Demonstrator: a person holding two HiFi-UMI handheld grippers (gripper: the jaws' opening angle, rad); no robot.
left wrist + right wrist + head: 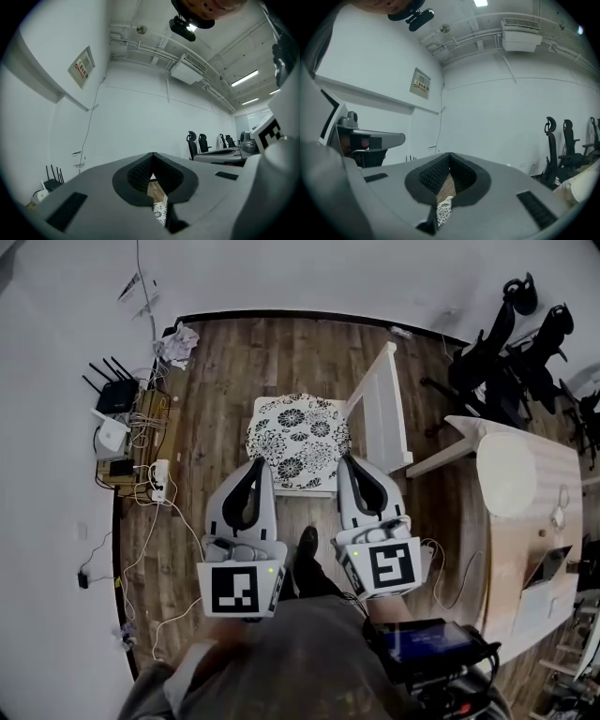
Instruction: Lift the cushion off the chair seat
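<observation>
Left gripper and right gripper, fingers closed on nothing, hang by near corners of a black-and-white floral cushion on a white wooden chair.

Head view looks steeply down; both gripper views face one wall.

The cushion at frame centre is soft matt cloth, printed with black flowers on white. The chair under it looks like wood painted a smooth white. The floor is dark wood planking with visible grain and a dull sheen. The left gripper and right gripper have smooth, matt, pale-grey plastic shells. Their pads are black and finely ribbed, rubbery-looking. At the right edge, the table is pale bare wood. The office chairs, upper right, look like black plastic and fabric.
</observation>
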